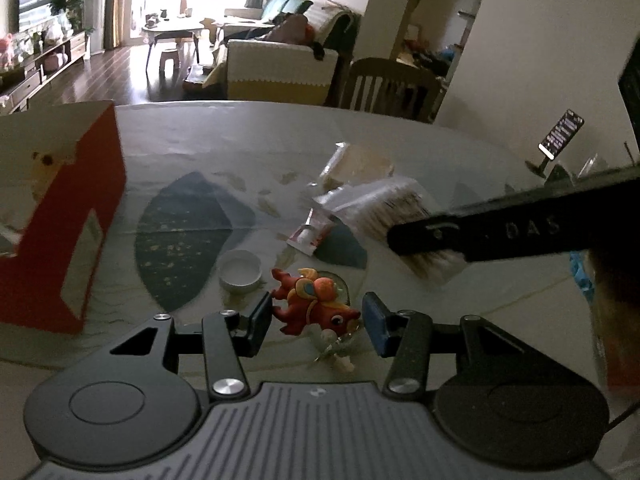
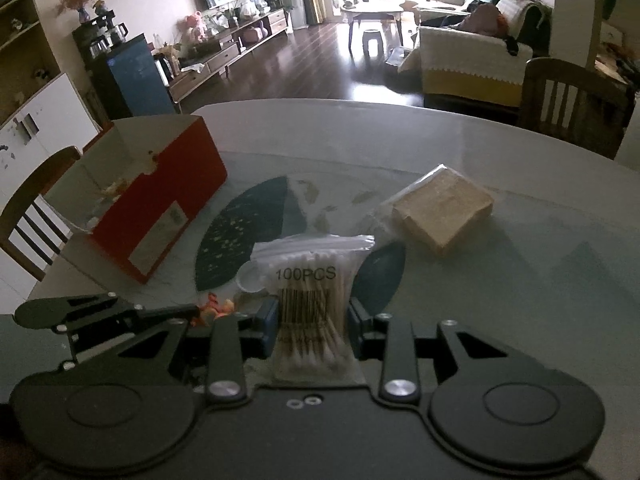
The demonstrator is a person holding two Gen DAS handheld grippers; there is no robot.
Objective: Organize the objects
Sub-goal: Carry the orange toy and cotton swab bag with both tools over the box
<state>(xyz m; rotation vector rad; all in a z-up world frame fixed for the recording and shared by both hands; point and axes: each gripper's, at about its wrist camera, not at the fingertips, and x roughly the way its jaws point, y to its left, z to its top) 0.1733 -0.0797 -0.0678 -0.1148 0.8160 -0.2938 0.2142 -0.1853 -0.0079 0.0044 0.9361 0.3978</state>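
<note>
A swab bag (image 2: 312, 312) is pinched upright in the right gripper (image 2: 312, 320) jaws, off the table (image 2: 500, 300). Left gripper (image 1: 316, 320) jaws are spread around a red toy (image 1: 312, 306), box (image 1: 60, 216) at 10 o'clock.

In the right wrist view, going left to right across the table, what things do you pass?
Red box → bag of cotton swabs, held in the right tongs → wrapped tan block.
</note>
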